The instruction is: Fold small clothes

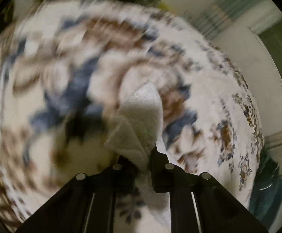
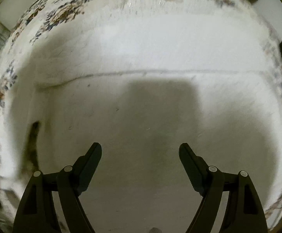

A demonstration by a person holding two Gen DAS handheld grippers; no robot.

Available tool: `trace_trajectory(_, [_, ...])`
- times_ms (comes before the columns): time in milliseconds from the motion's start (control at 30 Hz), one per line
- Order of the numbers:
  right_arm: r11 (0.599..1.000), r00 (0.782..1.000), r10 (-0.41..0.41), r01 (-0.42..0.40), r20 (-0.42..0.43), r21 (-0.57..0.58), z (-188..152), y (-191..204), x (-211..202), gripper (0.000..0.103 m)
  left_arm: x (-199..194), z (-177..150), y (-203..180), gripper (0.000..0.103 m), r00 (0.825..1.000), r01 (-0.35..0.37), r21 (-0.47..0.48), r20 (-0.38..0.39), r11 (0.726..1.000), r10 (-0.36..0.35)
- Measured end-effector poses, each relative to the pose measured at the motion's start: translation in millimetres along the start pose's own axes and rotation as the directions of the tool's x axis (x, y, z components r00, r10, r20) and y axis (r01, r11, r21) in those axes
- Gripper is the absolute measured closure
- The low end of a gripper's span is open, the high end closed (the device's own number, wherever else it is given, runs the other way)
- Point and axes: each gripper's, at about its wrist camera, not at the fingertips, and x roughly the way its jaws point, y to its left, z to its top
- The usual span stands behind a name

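While the left gripper (image 1: 142, 155) pinches a corner of the white cloth (image 1: 142, 112), lifted clear above the floral bedspread (image 1: 228, 97), the fold looks only just begun — that is my read, since nothing lies neatly doubled anywhere in view. Heavy blur smears the left wrist view, so the pattern below swirls in blue and brown streaks! Over on the right, the right gripper (image 2: 140, 151) hangs with its jaws spread wide, holding nothing, above a broad pale spread of the cloth (image 2: 141, 116) that lies flat on the bedspread (image 2: 59, 13), a faint seam or crease running across it. The pinched corner shows a nubby, towel-like weave, thick and soft, peaking into a rounded point with one flap drooping beside it. Floppy stuff, I'd judge, likely to sag. Most of the folding still seems ahead.
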Motion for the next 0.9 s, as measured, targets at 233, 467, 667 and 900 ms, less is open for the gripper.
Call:
trace_trajectory(233, [0.979, 0.979, -0.189, 0.194, 0.081, -0.06, 14.6, -8.8, -8.9, 0.0, -32.9, 35.0, -48.4, 0.094, 0.995, 0.027, 0.123, 0.092, 0.992, -0.038])
trace_trajectory(467, [0.996, 0.998, -0.044, 0.041, 0.046, 0.081, 63.8, -24.8, 7.8, 0.0, -68.3, 14.4, -145.5, 0.094, 0.985, 0.091, 0.33, 0.109, 0.939, -0.134])
trace_trajectory(667, [0.959, 0.995, 0.093, -0.096, 0.025, 0.266, 94.5, -104.1, 11.2, 0.0, -78.6, -93.1, -279.2, 0.093, 0.967, 0.227, 0.599, -0.048, 0.768, -0.249])
trace_trajectory(900, [0.912, 0.998, 0.046, -0.062, 0.051, 0.406, 112.7, -234.5, 6.8, 0.0, -45.0, -319.0, -405.2, 0.093, 0.886, 0.462, 0.691, -0.391, 0.556, -0.25])
